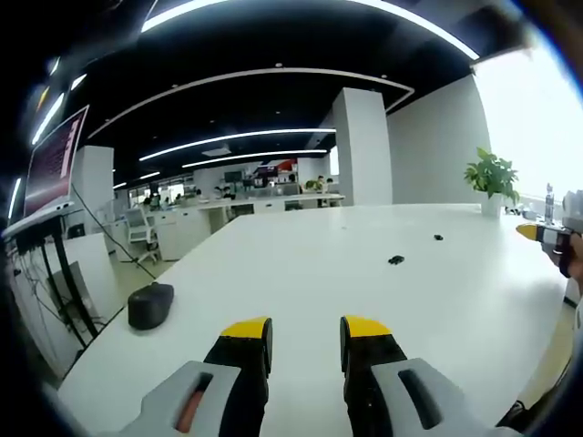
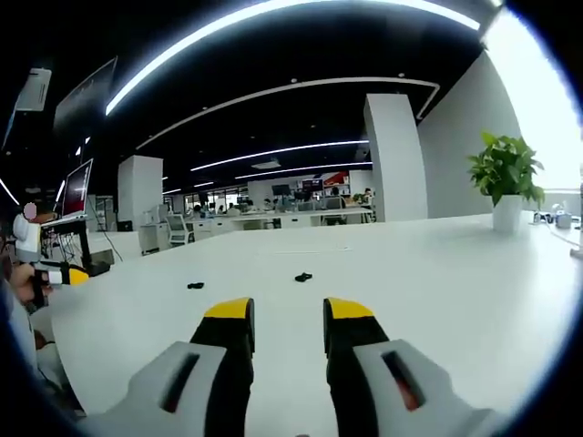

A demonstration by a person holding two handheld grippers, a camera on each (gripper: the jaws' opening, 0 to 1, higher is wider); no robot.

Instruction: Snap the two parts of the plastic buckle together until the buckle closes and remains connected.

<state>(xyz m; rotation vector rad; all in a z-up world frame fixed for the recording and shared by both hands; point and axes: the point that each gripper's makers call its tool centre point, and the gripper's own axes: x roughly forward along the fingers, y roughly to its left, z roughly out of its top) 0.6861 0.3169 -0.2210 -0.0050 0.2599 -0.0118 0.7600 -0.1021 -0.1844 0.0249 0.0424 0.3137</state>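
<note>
Left claw (image 1: 305, 332): my jaws stood apart with nothing between them, hovering over the near part of the counter (image 1: 364, 300).
Right claw (image 2: 287, 314): likewise parted and empty, low over the near edge of the counter.
Buckle parts: two small black pieces lay out on the white counter, apart from each other and well away from both claws. In the left gripper view I saw the nearer buckle piece (image 1: 395, 260) and the farther buckle piece (image 1: 438, 238); in the right gripper view one piece (image 2: 303, 277) and another piece (image 2: 195, 285) sat side by side with bare counter between them. I could not match them piece for piece across the views.
Handling: I judged them light, stiff plastic, smooth enough to skid on the counter when nudged. Too small here to tell the pronged half from the socket half.
Where to hold: I would pinch each by its rear body, leaving the mating ends free, then push them straight together.
Other things: a dark rounded object (image 1: 150, 305) sat near the counter's left edge; a potted plant (image 2: 506, 177) stood at the far right.
Writing: a monitor (image 1: 55, 155) showed lines of text, too blurred to read; no brand legible.
</note>
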